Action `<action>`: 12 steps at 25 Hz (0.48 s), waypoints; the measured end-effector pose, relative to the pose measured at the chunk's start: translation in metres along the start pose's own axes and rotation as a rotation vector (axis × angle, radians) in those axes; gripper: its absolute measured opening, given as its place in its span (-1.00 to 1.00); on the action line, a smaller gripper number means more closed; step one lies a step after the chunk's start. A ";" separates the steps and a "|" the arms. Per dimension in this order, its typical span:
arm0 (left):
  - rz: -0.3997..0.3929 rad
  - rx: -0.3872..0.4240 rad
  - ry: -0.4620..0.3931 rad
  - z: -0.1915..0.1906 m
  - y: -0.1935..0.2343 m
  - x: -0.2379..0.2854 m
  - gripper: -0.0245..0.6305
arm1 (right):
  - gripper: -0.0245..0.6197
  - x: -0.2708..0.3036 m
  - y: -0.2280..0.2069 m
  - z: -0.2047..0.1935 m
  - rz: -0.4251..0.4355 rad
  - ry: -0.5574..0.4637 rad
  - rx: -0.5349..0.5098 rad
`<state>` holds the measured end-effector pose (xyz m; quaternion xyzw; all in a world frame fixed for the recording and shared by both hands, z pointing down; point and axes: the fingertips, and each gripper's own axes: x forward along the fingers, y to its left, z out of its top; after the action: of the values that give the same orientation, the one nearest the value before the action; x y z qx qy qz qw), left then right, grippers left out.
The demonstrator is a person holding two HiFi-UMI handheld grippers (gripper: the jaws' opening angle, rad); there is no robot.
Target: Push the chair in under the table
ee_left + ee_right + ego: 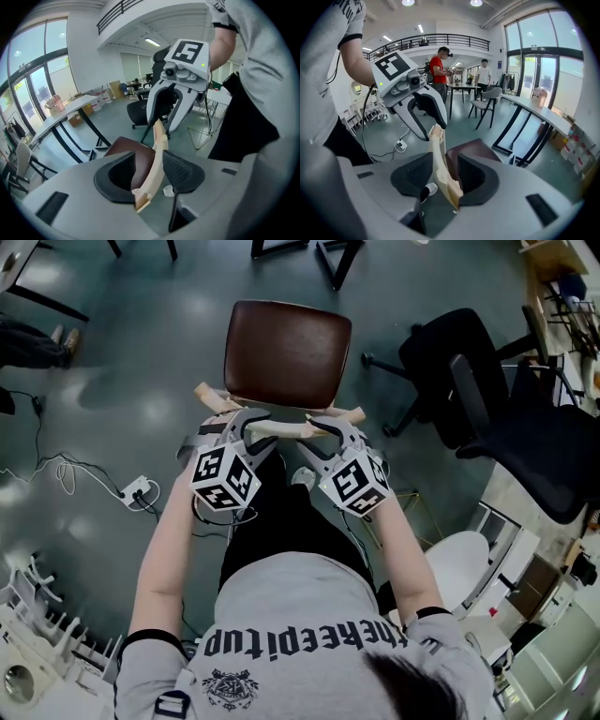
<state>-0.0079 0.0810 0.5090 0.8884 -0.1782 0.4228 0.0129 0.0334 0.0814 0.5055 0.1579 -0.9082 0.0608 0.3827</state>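
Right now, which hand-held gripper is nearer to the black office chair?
Right. The right hand-held gripper straddles the wooden backrest at the end toward the black office chair; the left hand-held gripper straddles its far end.

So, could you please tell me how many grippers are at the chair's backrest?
2. The left gripper sits over the left end of the wooden backrest, the right gripper over its right end; both have jaws open around it. None seems hidden.

The chair [286, 352] stands before the person [300, 634], office chair [487, 399] to its right.
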 end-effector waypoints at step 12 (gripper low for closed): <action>-0.064 0.110 0.135 -0.035 -0.009 0.022 -0.25 | -0.28 0.025 0.005 -0.036 0.031 0.159 -0.152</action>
<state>-0.0185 0.0892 0.5496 0.8625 -0.1249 0.4902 -0.0104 0.0398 0.0884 0.5482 0.1089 -0.8793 0.0102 0.4636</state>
